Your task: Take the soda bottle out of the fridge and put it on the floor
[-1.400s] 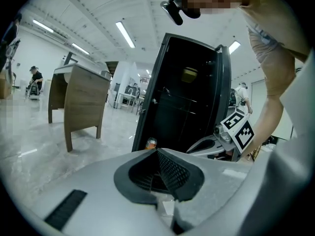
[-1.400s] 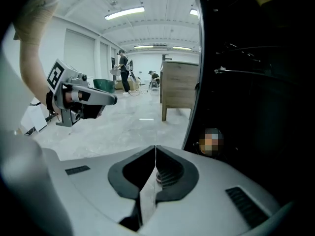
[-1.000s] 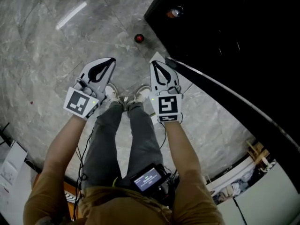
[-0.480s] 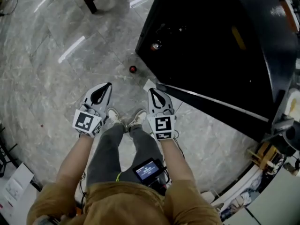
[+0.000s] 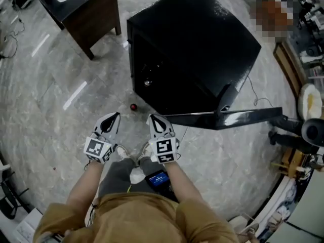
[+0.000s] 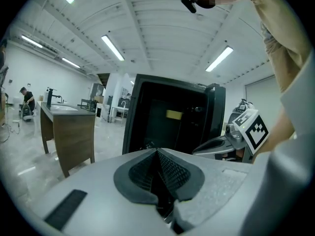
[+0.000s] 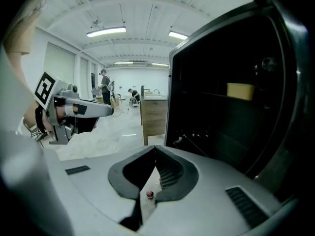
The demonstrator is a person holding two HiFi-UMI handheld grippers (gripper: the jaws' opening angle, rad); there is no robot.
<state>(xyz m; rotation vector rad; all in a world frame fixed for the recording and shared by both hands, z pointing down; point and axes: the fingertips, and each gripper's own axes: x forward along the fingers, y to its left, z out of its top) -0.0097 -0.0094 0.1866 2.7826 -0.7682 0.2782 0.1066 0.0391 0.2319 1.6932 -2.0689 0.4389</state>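
Looking steeply down in the head view, we see the dark soda bottle with a red cap (image 5: 133,107) on the grey marbled floor (image 5: 55,90). It is just off the near left corner of the boxy black fridge (image 5: 192,44). It stands a little beyond the tips of both grippers and touches neither. Only its round cap and a dark rim show, so its long axis runs straight up toward us, cap uppermost. This view alone shows the fridge's glossy black door (image 5: 243,118) swung open to the right, and a dark brown wooden cabinet with a pale top (image 5: 83,9) far off to the left.

Our white left gripper (image 5: 117,115) and white right gripper (image 5: 151,117) hang side by side above our pale shoes (image 5: 123,152), both pointing toward the fridge.

The left gripper view gives what the head view cannot. It looks into the fridge's dark inside from the front, where there is a small yellow patch (image 6: 173,114). It also shows that gripper's ribbed fingers (image 6: 170,168) pressed together on nothing. The bottle does not show there.

In the right gripper view the fingers are likewise pressed together and hold nothing. Through the narrow slit beneath them a small red spot lies on the pale floor, which we take for the bottle's cap. The yellow patch sits inside the fridge to the right.
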